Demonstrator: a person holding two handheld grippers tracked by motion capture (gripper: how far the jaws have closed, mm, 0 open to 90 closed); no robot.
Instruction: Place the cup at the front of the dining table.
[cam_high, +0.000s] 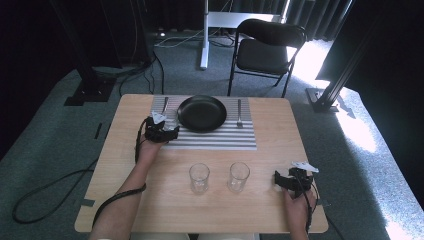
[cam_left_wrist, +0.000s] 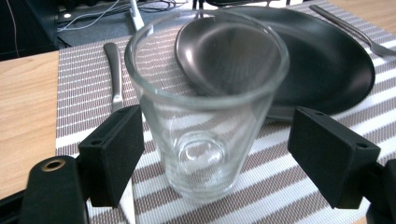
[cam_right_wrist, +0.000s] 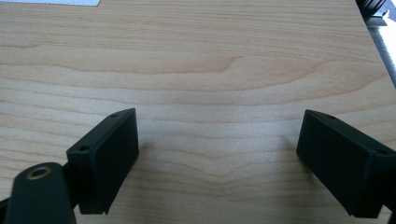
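The upright glass (cam_left_wrist: 205, 107) stands between the wide-open jaws of the left gripper (cam_left_wrist: 219, 158); neither jaw touches it.

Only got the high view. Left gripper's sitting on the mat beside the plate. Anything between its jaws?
Observer: Yes. The left gripper view has a clear glass standing upright on the striped placemat, between the open jaws of the left gripper. It isn't clamped.
Operator: Anything in it?
Observer: Empty. The black plate shows straight through it.
Operator: Right gripper holding anything?
Observer: No. The right gripper is open over the bare wooden table, with nothing between its jaws.
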